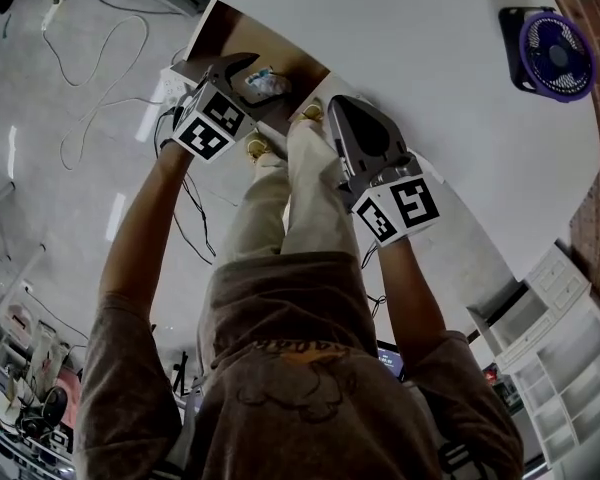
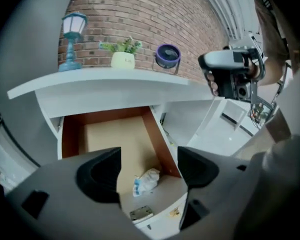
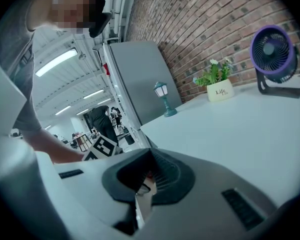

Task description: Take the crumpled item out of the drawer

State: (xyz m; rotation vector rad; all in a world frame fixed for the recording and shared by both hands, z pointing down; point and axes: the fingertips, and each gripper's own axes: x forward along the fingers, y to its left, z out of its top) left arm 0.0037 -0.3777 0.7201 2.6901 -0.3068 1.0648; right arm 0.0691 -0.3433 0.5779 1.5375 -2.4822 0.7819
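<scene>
A crumpled white and blue item (image 2: 146,181) lies at the near right corner of the pulled-out brown drawer (image 2: 110,134). In the left gripper view it shows in the gap between the wide-open jaws of my left gripper (image 2: 149,166), which hangs above it, apart from it. From the head view the item (image 1: 263,85) sits in the drawer (image 1: 242,36), just right of the left gripper (image 1: 235,73). My right gripper (image 1: 358,128) is held over the white cabinet top to the drawer's right. Its pads (image 3: 162,174) stand close together with nothing held between them.
On the white cabinet top (image 2: 105,86) stand a blue lamp (image 2: 72,39), a potted plant (image 2: 123,58) and a purple fan (image 1: 555,56), against a brick wall. Cables (image 1: 110,68) trail over the floor at left. A white shelf unit (image 1: 550,318) stands at right.
</scene>
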